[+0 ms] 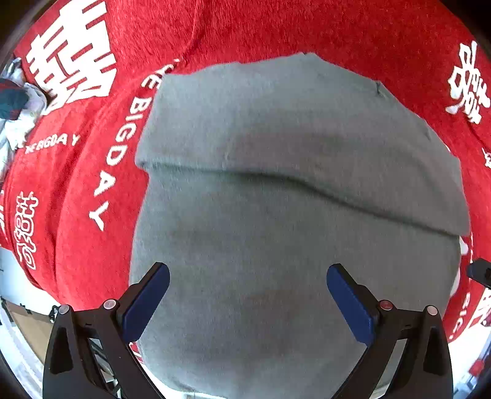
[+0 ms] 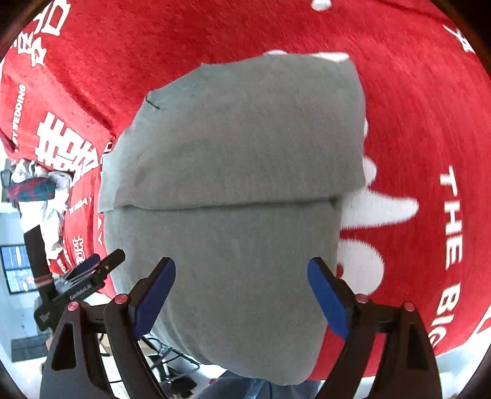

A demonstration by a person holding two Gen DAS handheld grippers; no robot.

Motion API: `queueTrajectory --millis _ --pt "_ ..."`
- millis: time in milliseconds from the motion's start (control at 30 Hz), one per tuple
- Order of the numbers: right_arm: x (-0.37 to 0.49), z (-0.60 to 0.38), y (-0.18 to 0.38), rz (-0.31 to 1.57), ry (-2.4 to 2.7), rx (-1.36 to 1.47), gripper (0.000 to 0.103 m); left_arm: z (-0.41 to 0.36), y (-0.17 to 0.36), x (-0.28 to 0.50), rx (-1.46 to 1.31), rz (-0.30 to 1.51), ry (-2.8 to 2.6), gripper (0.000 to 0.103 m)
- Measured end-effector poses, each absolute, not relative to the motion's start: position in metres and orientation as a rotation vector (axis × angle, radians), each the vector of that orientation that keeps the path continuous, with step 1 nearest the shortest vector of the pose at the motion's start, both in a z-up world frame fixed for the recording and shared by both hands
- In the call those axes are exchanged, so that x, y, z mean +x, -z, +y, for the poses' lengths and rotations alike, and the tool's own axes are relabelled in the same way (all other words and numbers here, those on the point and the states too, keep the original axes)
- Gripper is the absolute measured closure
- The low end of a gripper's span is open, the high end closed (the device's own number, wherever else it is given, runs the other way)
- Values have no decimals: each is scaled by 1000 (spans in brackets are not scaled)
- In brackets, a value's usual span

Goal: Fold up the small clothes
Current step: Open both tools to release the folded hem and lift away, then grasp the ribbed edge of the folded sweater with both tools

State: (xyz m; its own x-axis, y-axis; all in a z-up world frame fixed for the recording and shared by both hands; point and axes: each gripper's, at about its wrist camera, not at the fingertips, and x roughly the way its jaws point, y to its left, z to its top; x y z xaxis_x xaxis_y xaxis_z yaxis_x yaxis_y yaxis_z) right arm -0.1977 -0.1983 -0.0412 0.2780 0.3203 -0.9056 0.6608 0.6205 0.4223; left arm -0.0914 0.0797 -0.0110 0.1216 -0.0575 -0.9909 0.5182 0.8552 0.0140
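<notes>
Cloth (image 1: 291, 214), grey and small, lies flat on a red printed cover (image 1: 79, 184) over the worktop, its far part already folded toward the near part, the fold edge running from 9 to 3 o'clock. Left gripper (image 1: 248, 285) and right gripper (image 2: 241, 284) both hover low over its near end, jaws wide open, holding nothing. The cloth's long axis stretches toward 12 o'clock from each. Neither looks clearly nearer. A clothes pile (image 2: 36, 187) sits at 9 o'clock.

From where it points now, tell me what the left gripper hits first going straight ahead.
The left gripper, jaws open, would most likely meet the grey garment first, near its folded edge; the red cloth lies beyond. Depth is hard to judge.
</notes>
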Motion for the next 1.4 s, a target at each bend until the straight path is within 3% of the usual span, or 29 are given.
queueTrajectory --millis 600,800,1167,1400 --pt "-246 -139 43 1301 303 1033 13 154 14 -131 448 1403 521 0" --pt "-276 -119 53 1349 224 1040 13 195 30 -146 409 1485 532 0" --pt "-356 -77 117 1528 194 1089 13 253 82 -177 350 1655 516 0" --pt "-368 -66 163 1508 210 1125 13 250 119 -194 326 1721 544 0"
